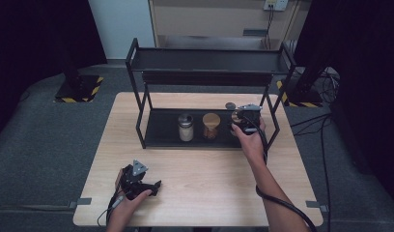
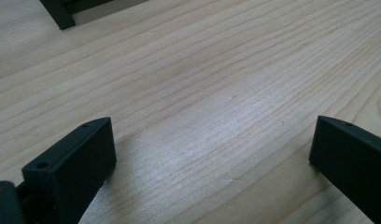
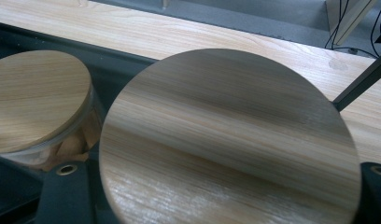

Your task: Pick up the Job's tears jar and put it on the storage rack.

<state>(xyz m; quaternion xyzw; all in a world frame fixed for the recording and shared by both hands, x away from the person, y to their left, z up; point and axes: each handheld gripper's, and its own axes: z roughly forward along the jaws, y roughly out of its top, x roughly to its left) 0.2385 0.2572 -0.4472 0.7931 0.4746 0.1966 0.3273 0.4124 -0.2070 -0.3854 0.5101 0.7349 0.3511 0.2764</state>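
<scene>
A black two-tier rack (image 1: 142,87) stands at the back of the wooden table (image 1: 195,174). On its lower shelf (image 1: 161,130) are a grey-lidded jar with white contents (image 1: 186,127) and a wooden-lidded jar (image 1: 211,125) (image 3: 37,98). My right gripper (image 1: 242,119) (image 3: 221,186) reaches into the right end of that shelf and is shut on a third jar; its round wooden lid (image 3: 226,135) lies between the jaws. My left gripper (image 1: 154,186) (image 2: 212,135) rests on the table at the front left, open, with bare wood between its jaws.
A small dark disc (image 1: 230,105) lies on the table behind the rack's right end. The rack's right post (image 1: 272,113) stands close to my right hand. Cables (image 1: 325,121) run over the floor to the right.
</scene>
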